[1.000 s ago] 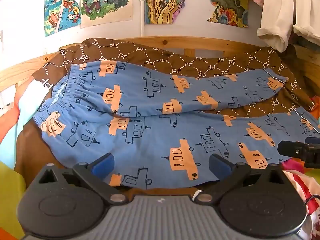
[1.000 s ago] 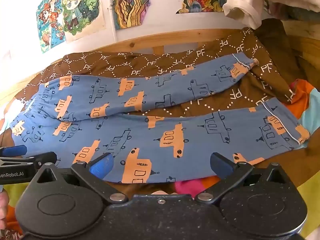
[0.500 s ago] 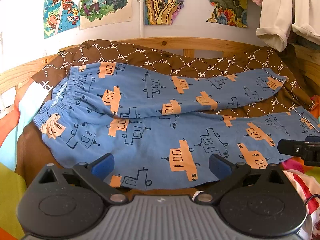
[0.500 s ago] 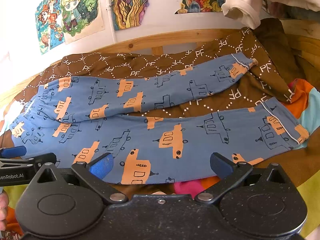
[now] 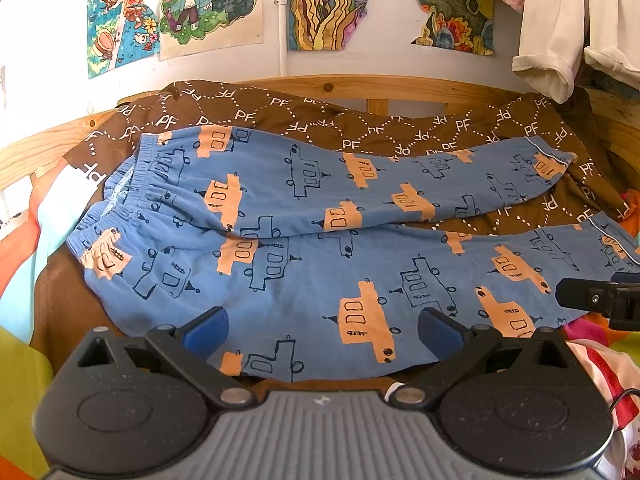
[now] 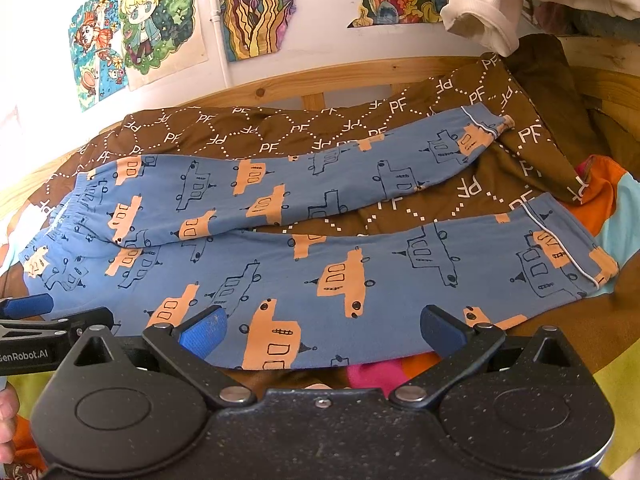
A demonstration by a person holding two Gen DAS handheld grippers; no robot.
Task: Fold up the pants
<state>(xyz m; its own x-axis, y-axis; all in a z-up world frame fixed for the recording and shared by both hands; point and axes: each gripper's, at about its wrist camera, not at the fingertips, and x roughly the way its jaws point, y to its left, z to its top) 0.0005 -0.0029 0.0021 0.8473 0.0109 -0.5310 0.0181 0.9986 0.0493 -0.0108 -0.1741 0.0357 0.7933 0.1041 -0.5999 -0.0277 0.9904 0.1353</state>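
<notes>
Two grippers hang over the near edge of the pants point(image 5: 304, 280), and each camera's own housing hides the strip of bed directly beneath it. The left gripper point(image 5: 322, 330) has its blue fingers spread wide with nothing between them; the right gripper point(image 6: 322, 330) is spread just as wide and equally empty. Only a black finger of the right gripper pokes in at the right edge of the left view, and the left gripper's arm, marked GenRobot.AI, is cut off at the left edge of the right view. The waistband point(image 5: 132, 196) is bunched and partly folded under itself, so its full outline is hard to read.

Beyond the pants lies a brown blanket point(image 5: 360, 128) printed with PF, backed by a wooden bed frame point(image 5: 400, 88). Drawings point(image 5: 208, 4) are stuck on the wall above, and white clothing point(image 5: 552, 28) hangs at upper right. Bright pink and orange fabric point(image 6: 372, 372) shows below the near hem line.

The pants lie flat ahead of both grippers, long axis running left to right, waistband left, cuffs point(image 6: 596, 264) right. The far leg angles away from the near one, brown blanket showing between them.
</notes>
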